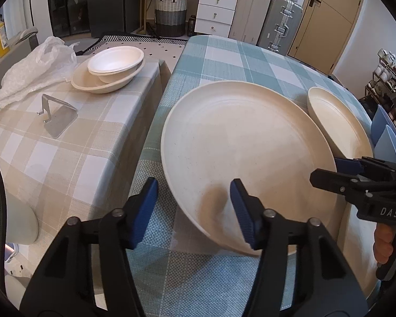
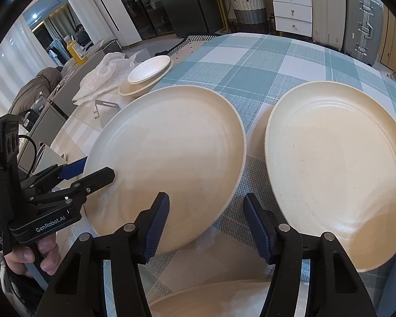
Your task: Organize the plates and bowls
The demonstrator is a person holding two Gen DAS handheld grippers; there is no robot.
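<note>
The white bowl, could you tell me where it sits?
In the left wrist view the white bowl sits upper left, nested in a beige bowl beside the plastic bag.

Evenly lit, soft indoor light from above — faint shadows under gripper fingers on the plate (image 1: 245, 153). Sharp at centre; heavy fisheye bending and black vignette at corners — no glare.

Matt speckled cream plates (image 2: 171, 142) on woven checked tablecloth (image 2: 250, 60)
</note>
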